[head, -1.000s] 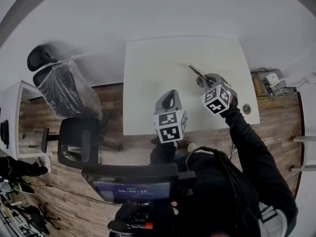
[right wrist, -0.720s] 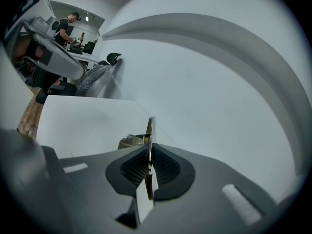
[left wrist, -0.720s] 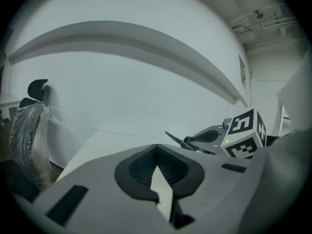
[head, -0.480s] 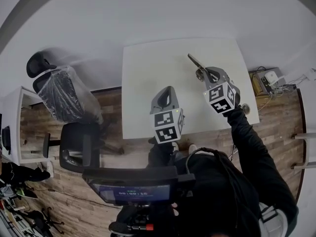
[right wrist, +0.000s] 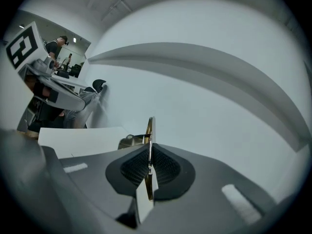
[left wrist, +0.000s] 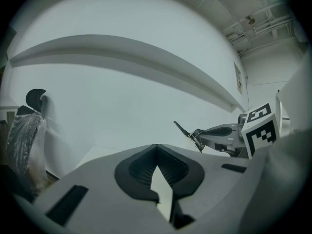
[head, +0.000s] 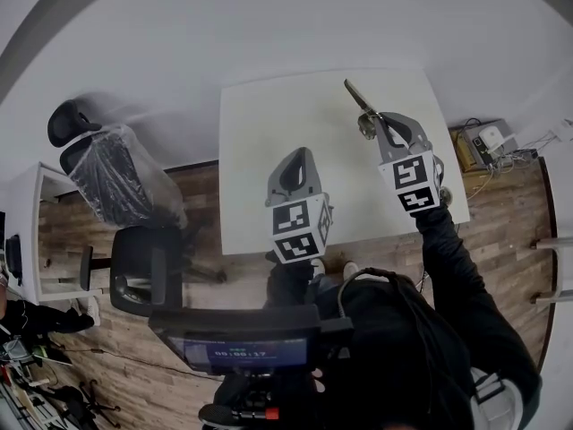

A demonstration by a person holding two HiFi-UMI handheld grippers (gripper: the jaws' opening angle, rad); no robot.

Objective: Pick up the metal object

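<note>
Metal object point(head: 356, 95) hangs over white table point(head: 269, 141) on wood floor point(head: 501, 231).

**Both grippers rise — metal piece carried higher**

The right gripper point(head: 371, 122) has risen with the thin, flat, brass-edged metal object point(head: 355, 94) clamped edge-on in its jaws. In the head view the object now shows further up the white rectangular table point(head: 260, 133), and the gripper has rolled and points more directly away from the person. The left gripper point(head: 302, 156) has lifted too — its marker cube looms slightly larger.
</note>
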